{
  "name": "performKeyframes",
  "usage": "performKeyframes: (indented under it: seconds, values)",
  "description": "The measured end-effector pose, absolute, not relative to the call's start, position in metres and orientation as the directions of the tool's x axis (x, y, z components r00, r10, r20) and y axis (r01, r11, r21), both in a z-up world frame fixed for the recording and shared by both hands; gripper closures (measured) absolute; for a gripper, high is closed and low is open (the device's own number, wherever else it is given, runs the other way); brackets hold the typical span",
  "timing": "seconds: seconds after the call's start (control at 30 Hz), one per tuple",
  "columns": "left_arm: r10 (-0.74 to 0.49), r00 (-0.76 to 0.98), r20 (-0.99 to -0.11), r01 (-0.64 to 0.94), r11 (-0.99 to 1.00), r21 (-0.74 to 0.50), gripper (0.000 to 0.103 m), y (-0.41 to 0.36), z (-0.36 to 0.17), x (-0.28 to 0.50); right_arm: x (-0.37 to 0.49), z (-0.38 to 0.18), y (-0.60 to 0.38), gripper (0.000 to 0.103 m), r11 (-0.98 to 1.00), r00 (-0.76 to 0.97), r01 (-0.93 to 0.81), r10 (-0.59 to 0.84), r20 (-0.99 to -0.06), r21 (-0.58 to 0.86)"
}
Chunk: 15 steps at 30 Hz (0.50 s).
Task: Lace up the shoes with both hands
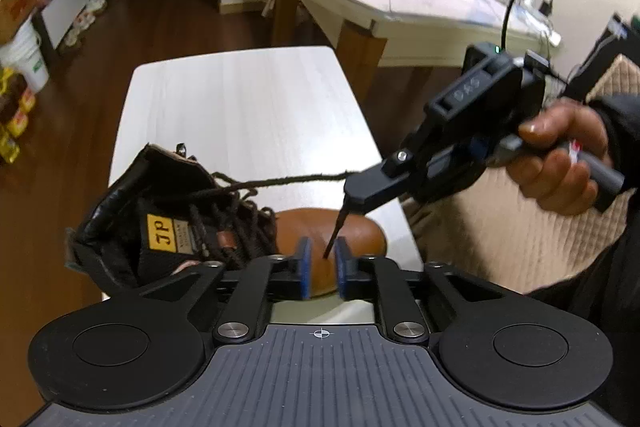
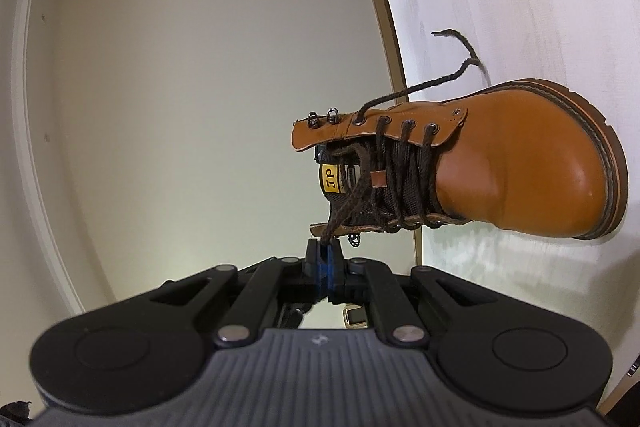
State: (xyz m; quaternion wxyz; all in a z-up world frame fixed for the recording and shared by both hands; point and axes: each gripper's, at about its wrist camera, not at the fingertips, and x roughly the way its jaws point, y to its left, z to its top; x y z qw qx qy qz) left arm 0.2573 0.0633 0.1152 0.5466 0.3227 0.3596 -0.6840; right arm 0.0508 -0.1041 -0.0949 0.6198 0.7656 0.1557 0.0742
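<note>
On the pale table (image 1: 240,99), near its front edge, sits the brown boot (image 2: 520,167), so both lace ends stay within easy reach. Right of the boot's collar, right gripper (image 1: 354,197) clamped tight on one dark lace (image 1: 288,181), pulled taut off the top eyelets, probably to keep slack out, with the stiff tip dangling free below. Over the boot's toe, left gripper (image 1: 322,261) with pads (image 1: 304,263) narrowly apart, lace tip hanging right between them, not pinched yet. Looks set up for a handoff. Far side of the boot, other lace end (image 2: 460,43) loose on the table.
</note>
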Motion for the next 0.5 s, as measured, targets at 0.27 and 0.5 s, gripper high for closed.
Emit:
performKeyframes:
  seconds: [0.27,0.5]
  values:
    - [-0.528,-0.216,-0.822,0.976,-0.125,-0.177,0.1,0.0612,0.1103,0.2582,0.0521,-0.0955,-0.1048,0.099,-0.19,0.934,0.142,0.351,-0.068,0.972]
    - [-0.514,-0.221,-0.829,0.975,-0.134,-0.177,0.101,0.0632,0.1118,0.2526,0.0499,-0.0976,-0.1061,0.09,-0.172,0.933,0.188,0.338,-0.122,0.967]
